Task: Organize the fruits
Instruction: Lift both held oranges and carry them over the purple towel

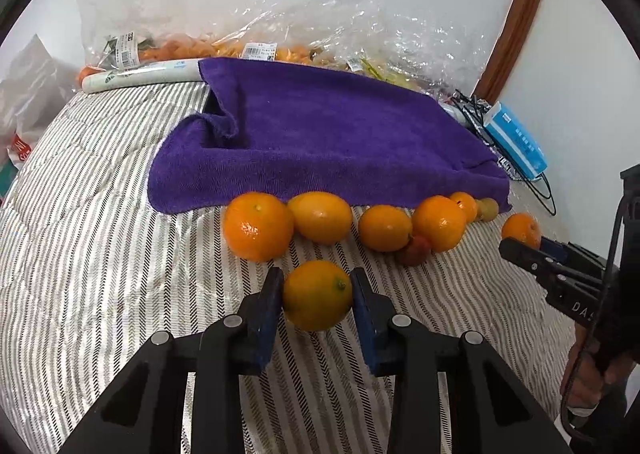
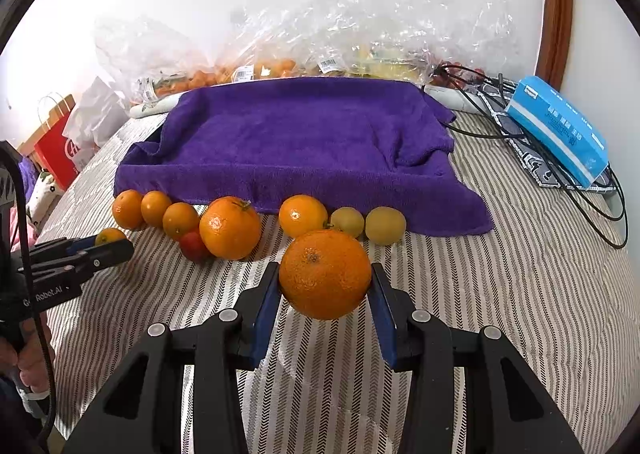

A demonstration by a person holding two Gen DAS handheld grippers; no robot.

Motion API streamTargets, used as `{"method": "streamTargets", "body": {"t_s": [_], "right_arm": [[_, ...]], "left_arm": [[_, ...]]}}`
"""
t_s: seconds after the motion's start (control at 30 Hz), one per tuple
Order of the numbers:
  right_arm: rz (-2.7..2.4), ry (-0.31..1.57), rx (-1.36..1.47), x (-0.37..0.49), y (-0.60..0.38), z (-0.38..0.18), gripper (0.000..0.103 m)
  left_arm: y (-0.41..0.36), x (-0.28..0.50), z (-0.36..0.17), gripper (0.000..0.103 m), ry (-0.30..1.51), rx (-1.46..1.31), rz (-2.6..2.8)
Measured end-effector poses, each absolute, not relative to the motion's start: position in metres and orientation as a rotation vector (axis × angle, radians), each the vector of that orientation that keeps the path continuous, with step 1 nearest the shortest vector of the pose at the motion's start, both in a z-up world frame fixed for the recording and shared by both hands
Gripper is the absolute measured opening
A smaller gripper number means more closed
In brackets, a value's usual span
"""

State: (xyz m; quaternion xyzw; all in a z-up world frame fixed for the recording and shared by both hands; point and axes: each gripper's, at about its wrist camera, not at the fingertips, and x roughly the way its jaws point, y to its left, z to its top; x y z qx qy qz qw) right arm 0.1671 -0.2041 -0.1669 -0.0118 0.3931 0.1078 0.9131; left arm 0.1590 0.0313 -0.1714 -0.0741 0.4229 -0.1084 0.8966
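Striped bedcover, purple towel, possibly fruit bags

The left gripper points forward and downward, its two blue-padded fingers standing a little apart, each pad pressed against a side of a small orange fruit clamped between them. The right gripper slants down the same way, jaws somewhat wider, pads tight on a larger orange. Each gripper shows at the edge of the other's view, reaching in level with its partner. A hand wraps the right gripper's handle, apparently with a cable running past the knuckles.
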Motion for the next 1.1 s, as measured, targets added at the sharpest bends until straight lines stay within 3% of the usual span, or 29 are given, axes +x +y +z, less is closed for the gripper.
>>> {"method": "streamTargets", "body": {"t_s": [1.1], "right_arm": [[0.222, 0.737, -0.013, 0.178, -0.205, -0.108, 0.043]], "left_arm": [[0.049, 0.174, -0.102, 0.032, 0.804, -0.234, -0.273]]}}
